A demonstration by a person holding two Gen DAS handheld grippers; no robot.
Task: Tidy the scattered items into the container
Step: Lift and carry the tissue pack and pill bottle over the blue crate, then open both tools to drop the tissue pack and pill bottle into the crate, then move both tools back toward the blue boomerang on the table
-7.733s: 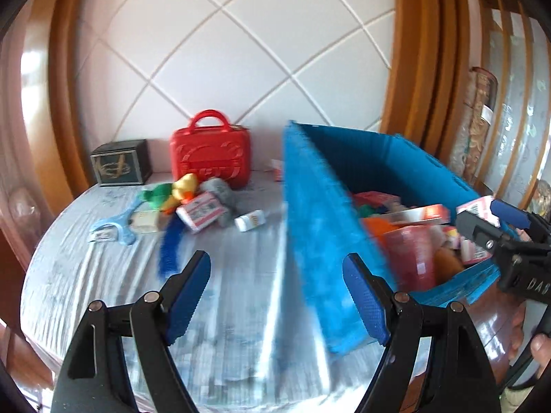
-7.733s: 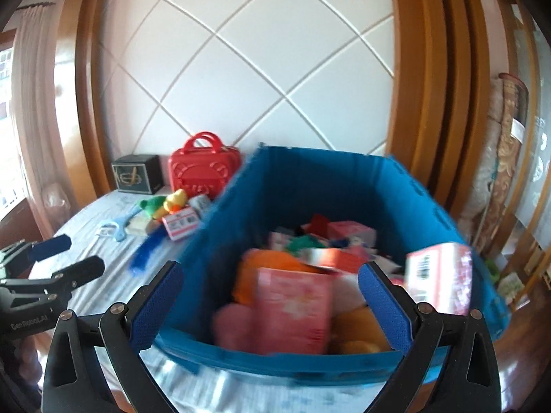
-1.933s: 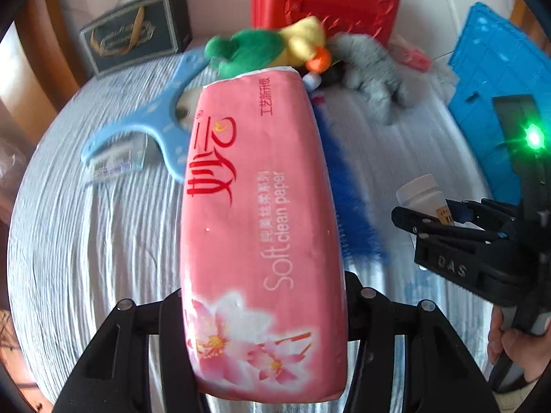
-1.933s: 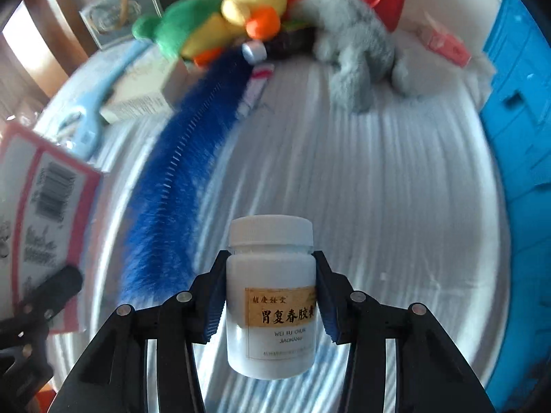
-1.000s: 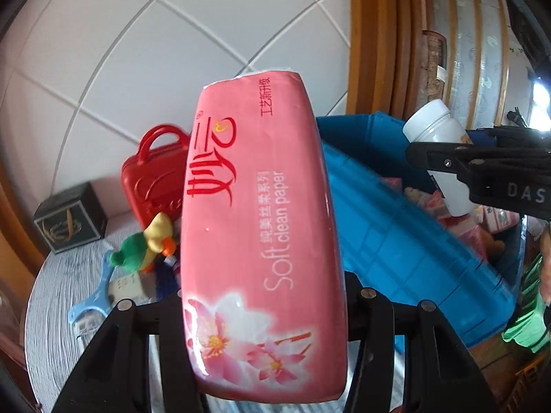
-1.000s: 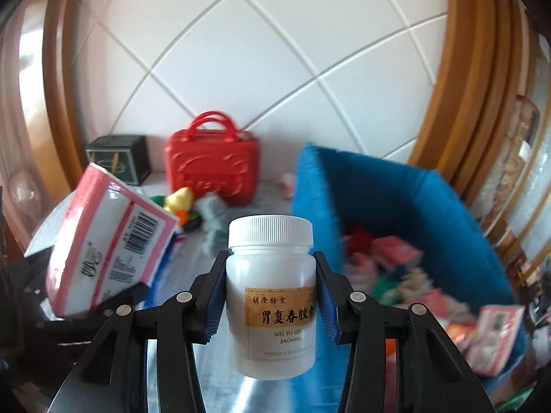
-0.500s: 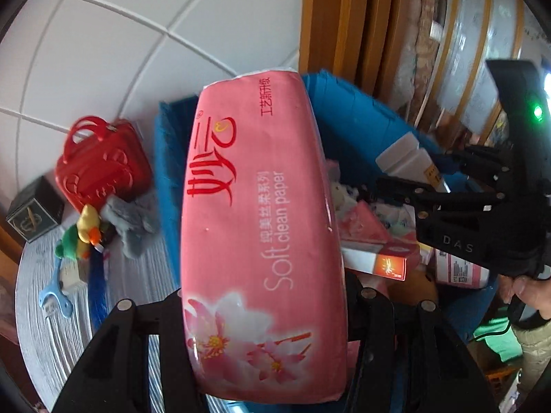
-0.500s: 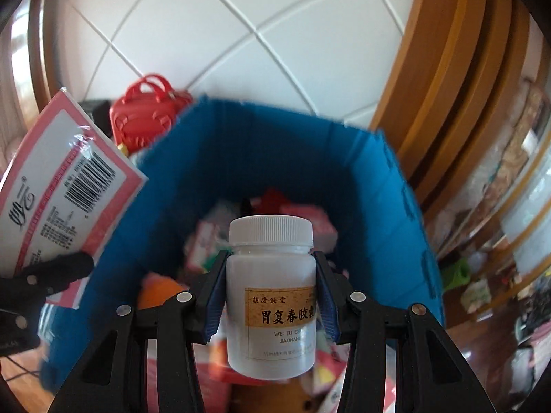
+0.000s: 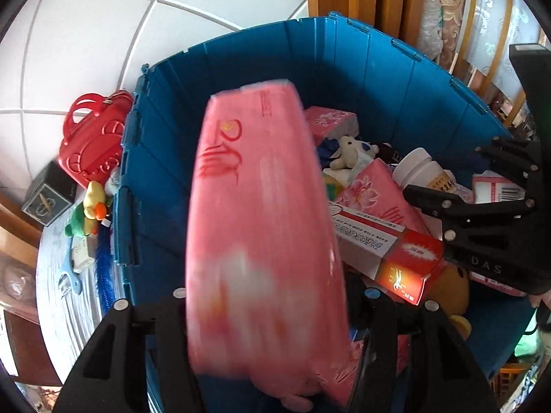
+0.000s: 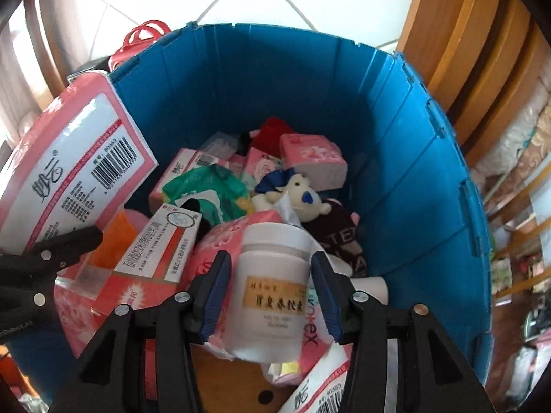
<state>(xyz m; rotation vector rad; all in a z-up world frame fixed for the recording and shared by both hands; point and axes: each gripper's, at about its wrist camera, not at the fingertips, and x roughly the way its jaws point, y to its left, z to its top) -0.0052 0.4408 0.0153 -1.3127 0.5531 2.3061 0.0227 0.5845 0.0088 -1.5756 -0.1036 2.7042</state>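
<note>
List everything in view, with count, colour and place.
container: one, blue, on the table, full of boxes and packs
tissue pack: one, pink, blurred, over the container
bottle: one, white, over the container
teddy bear: one, cream, in the container
case: one, red, beside the container
duck toy: one, yellow and green, on the table
left gripper: black, fingers just opening, tissue pack between them
right gripper: black, fingers just opening, bottle between them

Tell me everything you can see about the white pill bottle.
The white pill bottle is opaque plastic with a white screw cap and an orange-yellow label in dark print. It sits slightly tilted between the right gripper pads, which have just been opening and stand clear of it, above the blue bin of packets.
</note>
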